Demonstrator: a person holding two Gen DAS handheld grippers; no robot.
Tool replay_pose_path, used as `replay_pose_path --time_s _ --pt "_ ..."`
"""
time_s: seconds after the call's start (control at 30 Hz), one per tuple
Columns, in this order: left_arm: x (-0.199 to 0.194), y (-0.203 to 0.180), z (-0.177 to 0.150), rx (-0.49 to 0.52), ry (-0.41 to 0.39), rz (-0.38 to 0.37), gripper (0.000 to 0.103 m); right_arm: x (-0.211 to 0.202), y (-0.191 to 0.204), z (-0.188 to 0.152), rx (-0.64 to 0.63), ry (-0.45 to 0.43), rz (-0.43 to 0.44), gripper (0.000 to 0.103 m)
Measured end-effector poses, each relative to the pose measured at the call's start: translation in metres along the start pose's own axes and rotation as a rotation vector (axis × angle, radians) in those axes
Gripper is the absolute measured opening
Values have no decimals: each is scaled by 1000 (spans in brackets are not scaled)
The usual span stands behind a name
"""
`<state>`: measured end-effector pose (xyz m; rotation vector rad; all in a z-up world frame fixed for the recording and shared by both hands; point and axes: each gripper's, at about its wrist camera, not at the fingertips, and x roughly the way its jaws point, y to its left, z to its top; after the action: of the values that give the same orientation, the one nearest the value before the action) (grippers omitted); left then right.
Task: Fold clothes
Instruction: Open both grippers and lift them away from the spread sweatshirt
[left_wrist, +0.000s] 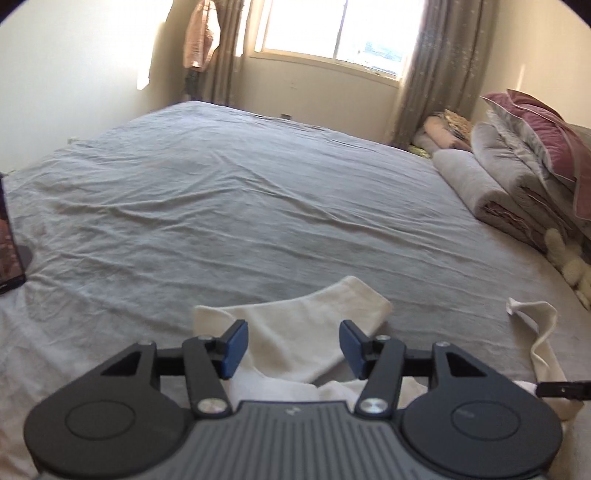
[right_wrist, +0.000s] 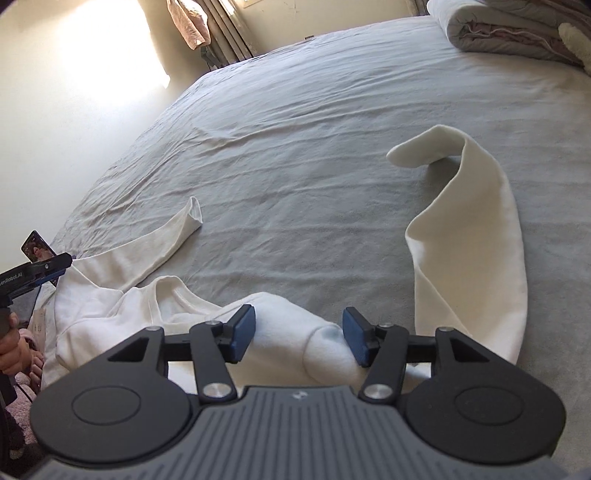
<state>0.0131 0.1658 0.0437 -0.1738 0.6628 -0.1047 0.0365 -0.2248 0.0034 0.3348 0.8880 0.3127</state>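
- Both claws stand apart with nothing clamped: the left gripper (left_wrist: 293, 345) has its blue pads (left_wrist: 235, 349) spread over cream cloth, clear of it on either side.
- Likewise the right gripper (right_wrist: 299, 339) holds its pads (right_wrist: 243, 338) apart; a rumpled hump of cloth rises between them, and whether the right-hand pad brushes it I cannot tell.
- Lying on the grey bedsheet (right_wrist: 314, 147) near the bed's front edge is a cream long-sleeved top (right_wrist: 280, 332), crumpled, its neckline (right_wrist: 173, 295) facing up.
- One sleeve (right_wrist: 476, 236) runs away from the body on the right, then arches and bends back so its cuff end points left.
- Its other sleeve (right_wrist: 162, 243) lies flat on the sheet to the left, cuff opening toward the far side of the bed.
- Seen from the right wrist, the left gripper's side (right_wrist: 33, 275) shows at the picture's left edge, with a hand (right_wrist: 11, 350) beneath it.
- Folded quilts (left_wrist: 491, 184) and a maroon pillow (left_wrist: 543, 125) are stacked along the bed's right side, well apart from the top.
- Beyond the bed, a bright window (left_wrist: 340, 29) sits between curtains (left_wrist: 424, 74).
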Motion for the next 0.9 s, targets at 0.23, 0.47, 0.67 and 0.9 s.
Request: replay_pose_path --time_s 0.23,0.47,0.67,0.9 --pt "46 -16 -17 37 193 -155 57 6 -17 -2 106 37 64 57" --pt "66 -4 -30 42 263 -186 56 11 -17 -8 74 67 90 57" --pt "70 8 -29 27 259 -234 54 8 -19 -9 63 69 122 57" --pt "76 1 -30 85 190 -235 54 8 -15 -9 38 57 140 56"
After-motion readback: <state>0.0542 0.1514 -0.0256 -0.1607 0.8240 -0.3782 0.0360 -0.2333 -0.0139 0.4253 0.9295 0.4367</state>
